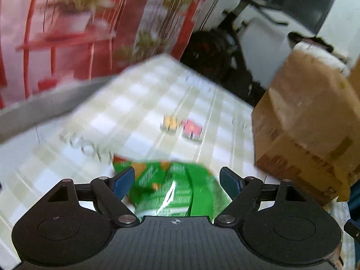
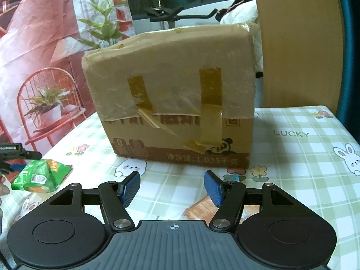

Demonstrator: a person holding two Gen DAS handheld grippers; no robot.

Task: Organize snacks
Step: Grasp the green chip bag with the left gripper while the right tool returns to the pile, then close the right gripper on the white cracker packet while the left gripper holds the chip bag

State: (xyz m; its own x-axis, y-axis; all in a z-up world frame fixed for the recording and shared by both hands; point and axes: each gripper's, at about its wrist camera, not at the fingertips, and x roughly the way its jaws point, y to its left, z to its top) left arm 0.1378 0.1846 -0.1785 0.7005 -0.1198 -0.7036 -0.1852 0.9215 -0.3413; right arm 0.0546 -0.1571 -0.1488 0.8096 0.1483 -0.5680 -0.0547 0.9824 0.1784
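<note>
A green snack bag (image 1: 175, 189) lies on the checked tablecloth (image 1: 139, 112) between the spread fingers of my left gripper (image 1: 176, 177), which is open around it; the view is blurred. The same bag shows in the right wrist view (image 2: 40, 175) at the far left, with the left gripper's fingertips (image 2: 13, 167) beside it. My right gripper (image 2: 172, 186) is open and empty above the cloth, facing a taped cardboard box (image 2: 171, 94). The box also shows at the right in the left wrist view (image 1: 308, 121).
The tablecloth (image 2: 292, 157) has bunny and flower prints and the word LUCKY. A printed backdrop (image 2: 38, 45) hangs behind the table at left. A wooden board (image 2: 299, 40) and a dark stand (image 2: 171, 15) rise behind the box. An orange patch (image 2: 198, 209) lies under my right gripper.
</note>
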